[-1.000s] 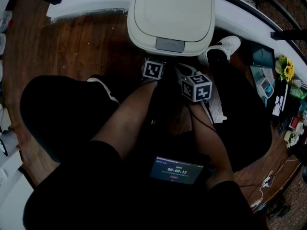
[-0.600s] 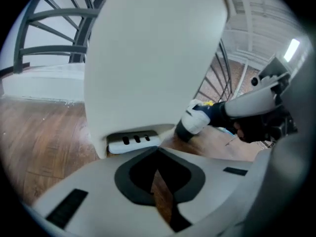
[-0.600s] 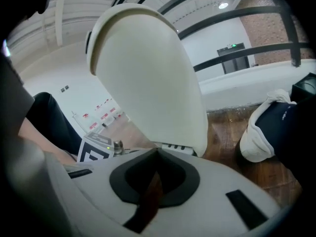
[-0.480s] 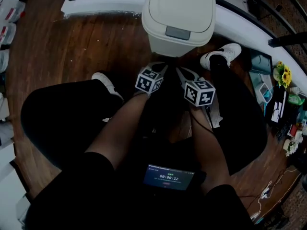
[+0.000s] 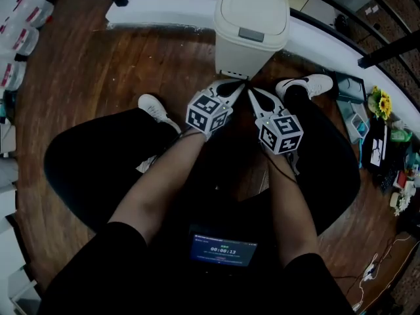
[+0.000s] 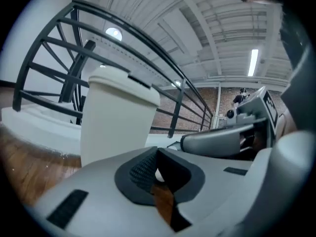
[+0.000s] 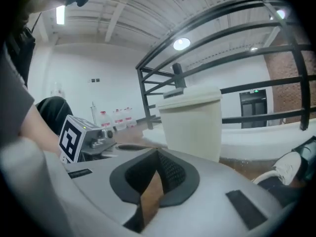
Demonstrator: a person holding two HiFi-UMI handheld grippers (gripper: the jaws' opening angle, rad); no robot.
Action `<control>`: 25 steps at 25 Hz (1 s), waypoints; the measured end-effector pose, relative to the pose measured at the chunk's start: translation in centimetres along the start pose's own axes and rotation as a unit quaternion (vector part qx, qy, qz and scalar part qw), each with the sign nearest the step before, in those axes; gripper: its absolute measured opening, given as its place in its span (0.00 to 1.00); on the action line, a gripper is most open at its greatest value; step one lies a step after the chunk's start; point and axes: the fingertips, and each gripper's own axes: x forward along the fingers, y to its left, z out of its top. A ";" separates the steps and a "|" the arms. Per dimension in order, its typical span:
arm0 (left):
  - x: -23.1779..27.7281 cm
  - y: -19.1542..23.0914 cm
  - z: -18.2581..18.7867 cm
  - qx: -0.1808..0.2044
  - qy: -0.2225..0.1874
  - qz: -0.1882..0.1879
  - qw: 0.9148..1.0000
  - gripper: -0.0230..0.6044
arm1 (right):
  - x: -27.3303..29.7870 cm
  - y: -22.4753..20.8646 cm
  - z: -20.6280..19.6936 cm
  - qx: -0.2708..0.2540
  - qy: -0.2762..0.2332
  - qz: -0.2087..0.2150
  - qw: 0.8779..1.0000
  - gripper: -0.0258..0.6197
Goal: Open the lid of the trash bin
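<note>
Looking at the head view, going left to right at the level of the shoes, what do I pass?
Left white shoe → left hand-held gripper → right hand-held gripper → right white shoe → yellow flowers.

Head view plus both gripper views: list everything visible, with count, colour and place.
trash bin: one, cream, lid shut, on the floor against the curb
curb: one, white, along the top of the head view
railing: one, black, behind the bin
floor: brown wood
bottles: several, red-labelled, far across the floor
sunflowers: small bunch, yellow, right edge among clutter
screen: one, dark, showing a timer, at the bottom centre of the head view
shoes: two, white, either side of the grippers
left gripper: grey, jaws together, empty, pointed at the bin
right gripper: grey, jaws together, empty, pointed at the bin
</note>
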 end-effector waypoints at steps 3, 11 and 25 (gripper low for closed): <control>-2.9 -2.0 2.8 0.014 -0.037 -0.004 0.999 0.06 | -2.0 2.5 2.2 -0.011 -0.041 0.008 0.999 0.07; -7.7 -6.6 5.0 0.059 -0.057 -0.021 0.996 0.06 | -6.0 6.9 5.7 -0.067 -0.097 0.035 0.992 0.07; -9.6 -5.9 7.3 0.075 -0.079 -0.011 0.994 0.06 | -6.5 7.2 5.6 -0.063 -0.107 0.047 0.991 0.07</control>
